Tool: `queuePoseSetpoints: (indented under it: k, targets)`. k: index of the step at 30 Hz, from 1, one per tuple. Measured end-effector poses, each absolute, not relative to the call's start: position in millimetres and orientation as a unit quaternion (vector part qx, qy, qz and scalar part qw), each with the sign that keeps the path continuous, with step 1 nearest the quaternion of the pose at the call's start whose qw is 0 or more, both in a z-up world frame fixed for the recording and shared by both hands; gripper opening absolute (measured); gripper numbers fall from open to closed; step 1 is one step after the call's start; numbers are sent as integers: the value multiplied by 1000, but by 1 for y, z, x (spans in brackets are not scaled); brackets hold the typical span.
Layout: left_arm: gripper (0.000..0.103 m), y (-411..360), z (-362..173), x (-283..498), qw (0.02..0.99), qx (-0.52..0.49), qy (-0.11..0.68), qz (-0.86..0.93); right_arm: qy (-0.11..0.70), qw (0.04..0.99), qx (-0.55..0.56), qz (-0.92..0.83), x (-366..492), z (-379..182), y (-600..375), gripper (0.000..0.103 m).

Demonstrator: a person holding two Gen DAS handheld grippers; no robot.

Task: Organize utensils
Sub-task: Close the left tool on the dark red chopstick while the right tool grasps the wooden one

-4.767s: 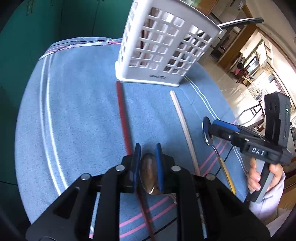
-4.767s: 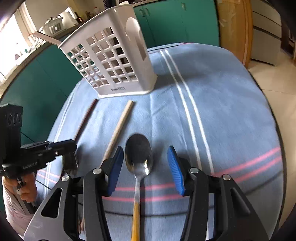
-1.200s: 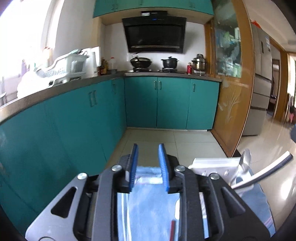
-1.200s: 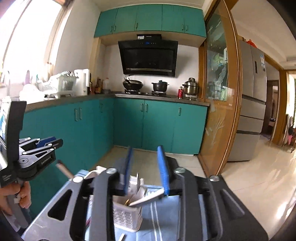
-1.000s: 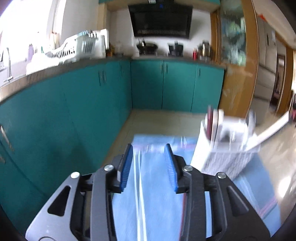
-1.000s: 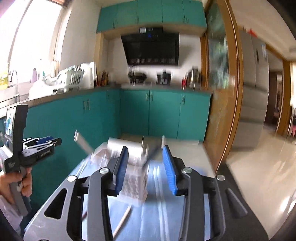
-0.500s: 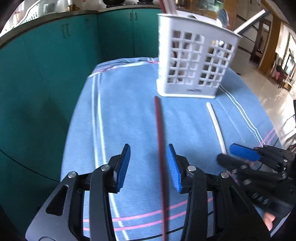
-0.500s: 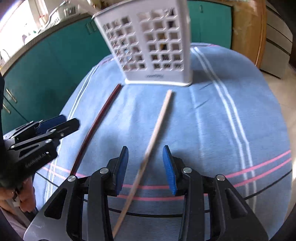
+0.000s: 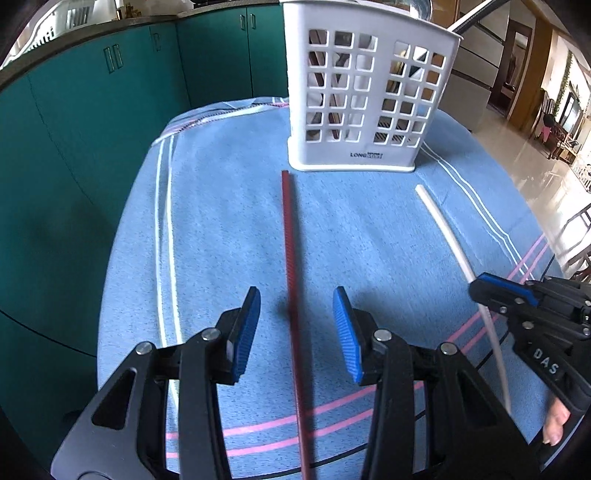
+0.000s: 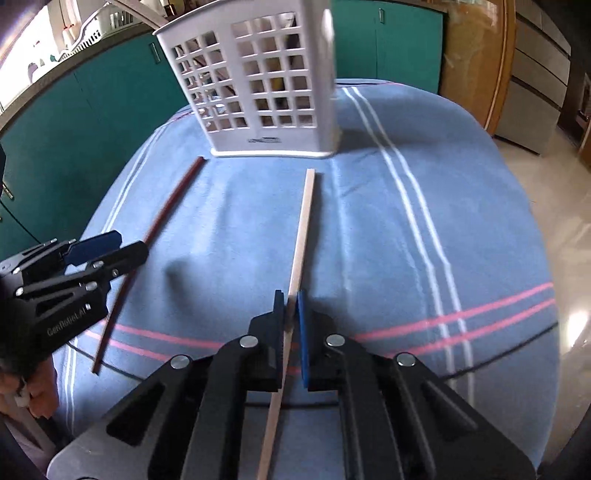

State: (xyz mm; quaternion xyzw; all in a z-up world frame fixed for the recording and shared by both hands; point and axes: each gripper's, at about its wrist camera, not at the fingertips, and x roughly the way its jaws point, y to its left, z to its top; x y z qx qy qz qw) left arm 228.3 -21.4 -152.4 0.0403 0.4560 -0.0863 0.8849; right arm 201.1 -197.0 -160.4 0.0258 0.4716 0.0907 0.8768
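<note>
A dark red chopstick [image 9: 287,229] lies lengthwise on the blue cloth, and my left gripper [image 9: 295,295] stands open astride its near part, pads clear of it on both sides. A pale wooden chopstick [image 10: 304,221] lies to its right. My right gripper [image 10: 290,295] has its jaws closing, the blue pads tight against this chopstick's near half. Both sticks point at the white lattice utensil basket [image 9: 369,96], upright at the far end with several utensils inside. The right wrist view also shows the left gripper [image 10: 131,243] over the red chopstick [image 10: 170,206].
The blue striped cloth [image 9: 221,221] covers a small round-edged table that drops off close on every side. Teal cabinets [image 9: 92,110] stand to the left and behind. A long handle [image 9: 476,14] leans out of the basket's right side. A hand [image 9: 554,424] holds the right gripper.
Both grippers have come down from facing the kitchen to the tabletop. The right jaws have closed on the pale chopstick. The left jaws stay apart around the red one.
</note>
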Motion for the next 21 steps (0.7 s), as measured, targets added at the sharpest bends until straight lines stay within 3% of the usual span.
queuePoseSetpoints:
  k: [5,7,9,13,21]
  targets:
    - [41,-27,-161,233,878,41,468,-93,468,878,38,90,196,-160,-206,9]
    - [40,-27,-164,233,878,41,468,-91,465,880,41,85,197,-159,-209,19]
    - [33,-26,-164,232,879,37,467,-91,461,882,43,85,196,-156,-210,21]
    - [8,-19,-164,231,878,22,471,-88,460,883,44,89,194,-156,-210,21]
    - [6,-22,-164,191,864,31,489,-118,461,881,53,93,195,-160,-213,21]
